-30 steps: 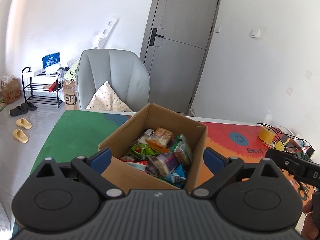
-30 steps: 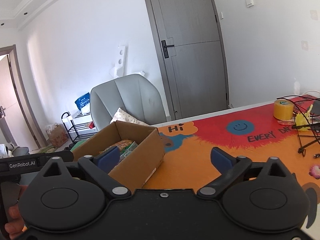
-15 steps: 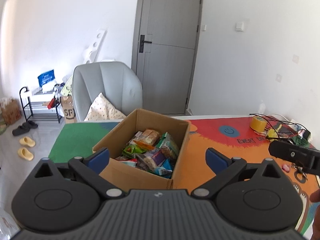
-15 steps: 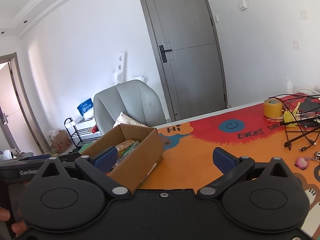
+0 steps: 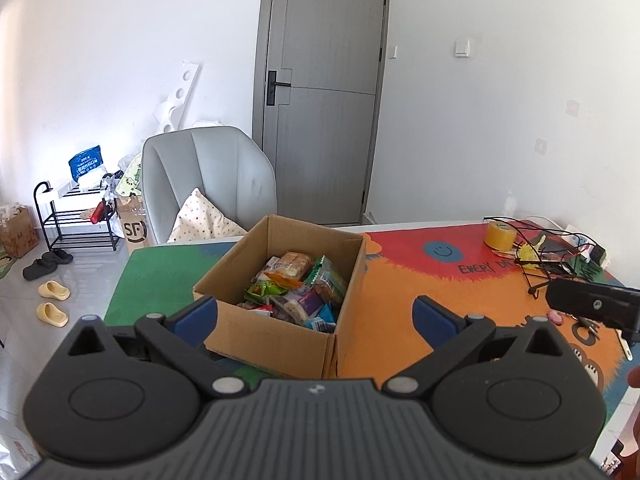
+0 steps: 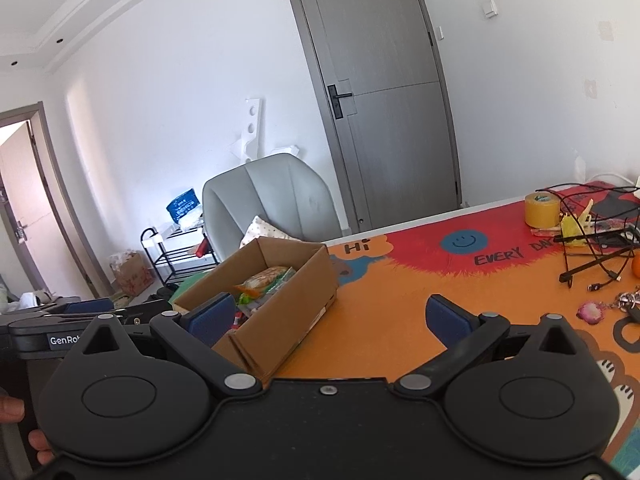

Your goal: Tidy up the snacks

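Sitting dead ahead of the left gripper [image 5: 316, 316] (jaws wide, empty), the box [image 5: 280, 304] lies left of the right gripper [image 6: 326, 318], also gaping.

- Grey door [image 5: 320, 92] in the far wall.
- Grey chair [image 5: 208, 176] with a cushion [image 5: 200, 220] beyond the mat's far edge.
- Yellow tape roll [image 5: 498, 235] and tangled cables [image 5: 548, 248] near the mat's far right corner.
- Slippers [image 5: 52, 300] on the floor.

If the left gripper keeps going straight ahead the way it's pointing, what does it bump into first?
Probably the cardboard box. The left gripper is open and empty, tilted down toward the box's near wall, with the snacks inside just beyond. Depth is hard to judge through this lens, so it might clear the rim.
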